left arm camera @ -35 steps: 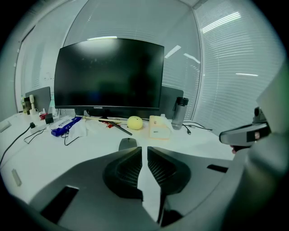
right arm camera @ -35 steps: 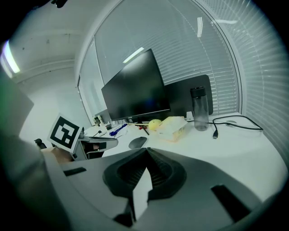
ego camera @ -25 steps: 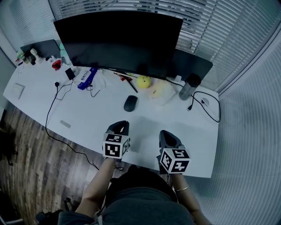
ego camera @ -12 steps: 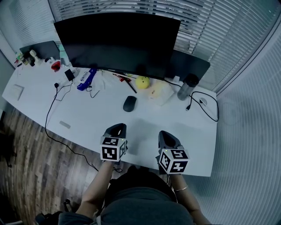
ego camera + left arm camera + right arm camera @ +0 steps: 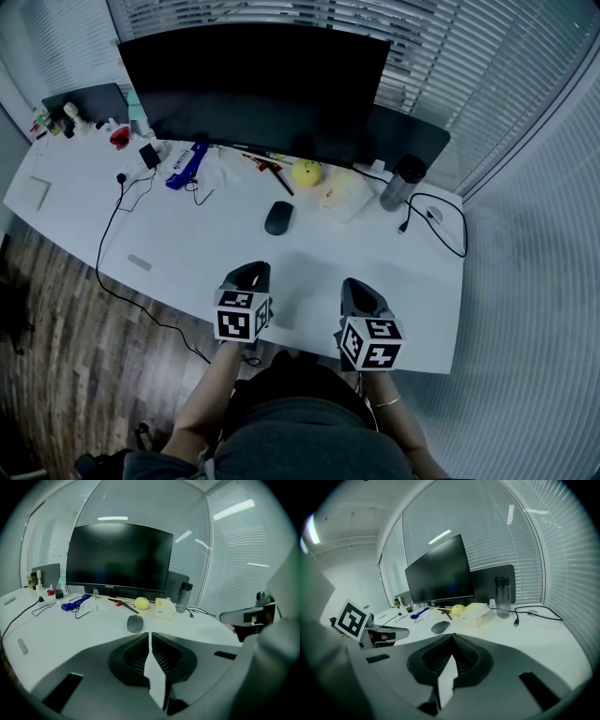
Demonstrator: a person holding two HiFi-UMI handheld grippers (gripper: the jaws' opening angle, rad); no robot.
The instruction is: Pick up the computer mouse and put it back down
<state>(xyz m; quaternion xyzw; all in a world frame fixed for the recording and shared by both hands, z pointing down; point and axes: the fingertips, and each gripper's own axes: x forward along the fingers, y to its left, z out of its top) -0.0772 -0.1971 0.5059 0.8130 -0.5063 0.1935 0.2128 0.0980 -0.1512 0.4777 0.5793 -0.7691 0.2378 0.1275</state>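
You are holding your left tongs (image 5: 251,272) and your right tongs (image 5: 354,286) over the near edge of the white worktop (image 5: 187,234), side by side and apart from each other, both pointing toward the far side and angling slightly down. The left tongs are sitting fully closed, their two jaws meeting at the tips with nothing between them. The right tongs are showing the same: jaws pressed together and gripping nothing. The computer mouse (image 5: 278,217) is lying flat on the worktop beyond both tongs, a little nearer the left one's line, well clear of the tips and touching neither. In the left gripper view it is sitting ahead of the closed jaws, slightly to their left; in the right gripper view it is lying ahead and left of the jaws. Farther back, a large dark monitor (image 5: 253,89) is standing along the far edge. A yellow ball (image 5: 306,173) is resting just beyond the mouse, beside a pale box (image 5: 342,197). To the right of these a dark bottle (image 5: 403,185) is standing upright, with a black cable (image 5: 462,242) looping over the worktop near the right end. At the far left a blue object (image 5: 186,165) is lying among thin cords. Window blinds (image 5: 450,56) are hanging behind the monitor, and a wooden floor (image 5: 56,337) is showing at the left, below the worktop.
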